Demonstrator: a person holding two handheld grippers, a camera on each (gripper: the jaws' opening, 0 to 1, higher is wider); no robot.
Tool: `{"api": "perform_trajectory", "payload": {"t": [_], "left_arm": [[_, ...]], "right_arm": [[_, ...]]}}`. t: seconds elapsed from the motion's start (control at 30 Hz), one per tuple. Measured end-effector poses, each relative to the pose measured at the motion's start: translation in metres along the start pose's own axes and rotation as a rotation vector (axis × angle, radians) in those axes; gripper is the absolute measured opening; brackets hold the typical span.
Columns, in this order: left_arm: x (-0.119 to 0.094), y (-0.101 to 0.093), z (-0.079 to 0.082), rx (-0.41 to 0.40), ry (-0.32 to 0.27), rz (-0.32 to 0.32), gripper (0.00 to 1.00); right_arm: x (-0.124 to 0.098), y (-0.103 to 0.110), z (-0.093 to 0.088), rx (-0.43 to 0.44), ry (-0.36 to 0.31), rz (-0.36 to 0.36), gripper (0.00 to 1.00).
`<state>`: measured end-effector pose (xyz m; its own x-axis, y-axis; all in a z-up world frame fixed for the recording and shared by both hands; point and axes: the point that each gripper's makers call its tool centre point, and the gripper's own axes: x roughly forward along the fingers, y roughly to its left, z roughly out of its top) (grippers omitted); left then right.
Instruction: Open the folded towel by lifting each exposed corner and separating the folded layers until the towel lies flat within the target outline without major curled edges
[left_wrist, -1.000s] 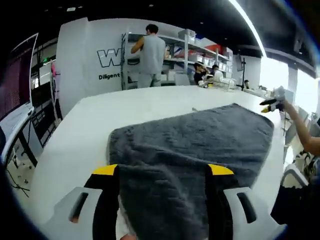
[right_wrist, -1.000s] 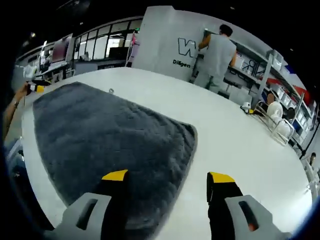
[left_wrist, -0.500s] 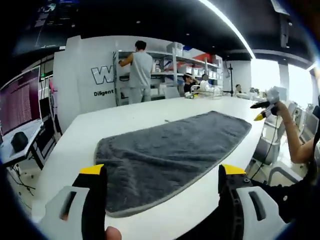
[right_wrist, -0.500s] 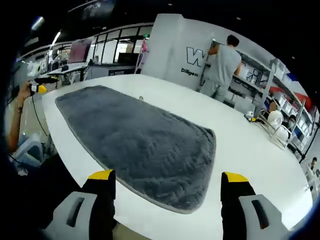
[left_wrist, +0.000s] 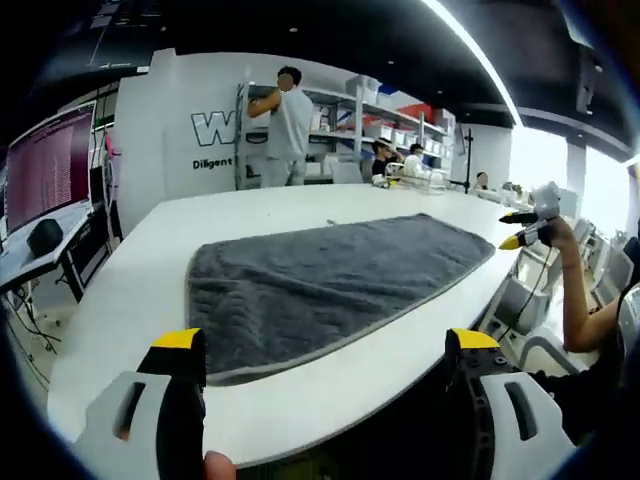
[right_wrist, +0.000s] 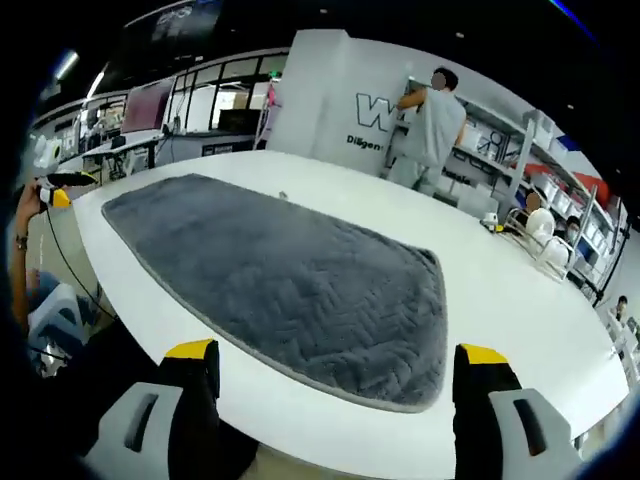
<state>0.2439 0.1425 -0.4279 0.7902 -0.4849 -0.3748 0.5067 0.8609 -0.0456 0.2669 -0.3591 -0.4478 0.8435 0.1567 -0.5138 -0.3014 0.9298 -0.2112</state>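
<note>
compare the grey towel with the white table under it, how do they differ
The towel is dark grey and fuzzy with a woven zigzag texture; the table is plain, smooth and white. The towel covers part of the table, with bare white all round it. Both lie flat.

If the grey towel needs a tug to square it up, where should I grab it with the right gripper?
Grip the grey towel at its near rounded corner, coming from the table's front edge. It lies flat with no raised fold, so that corner by the open right gripper is probably the easiest pinch.
</note>
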Motion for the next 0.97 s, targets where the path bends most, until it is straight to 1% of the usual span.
{"api": "perform_trajectory", "payload": {"t": [0.1,0.17,0.27,0.43,0.63,0.87,0.97], "left_arm": [[0.000,0.000,-0.008,-0.017,0.017,-0.007,0.97],[0.000,-0.003,-0.010,-0.022,0.022,-0.018,0.97],[0.001,-0.006,-0.008,-0.023,0.013,-0.025,0.96],[0.002,-0.014,-0.010,-0.018,0.020,-0.053,0.96],[-0.001,-0.015,-0.009,-0.019,0.014,-0.051,0.96],[-0.003,-0.016,-0.007,-0.024,0.003,-0.050,0.96],[-0.003,-0.018,-0.008,-0.017,0.009,-0.057,0.96]], "right_arm": [[0.001,0.000,-0.003,0.024,-0.007,0.004,0.99],[-0.001,0.004,-0.008,0.002,0.015,0.023,0.99],[-0.004,0.006,-0.009,-0.005,0.012,0.025,0.99],[-0.009,0.007,-0.006,0.000,-0.005,0.023,0.99],[-0.011,0.010,-0.008,-0.007,0.000,0.040,0.99],[-0.013,0.009,-0.009,-0.005,-0.001,0.040,0.99],[-0.012,0.008,-0.009,-0.007,0.004,0.042,0.99]]}}
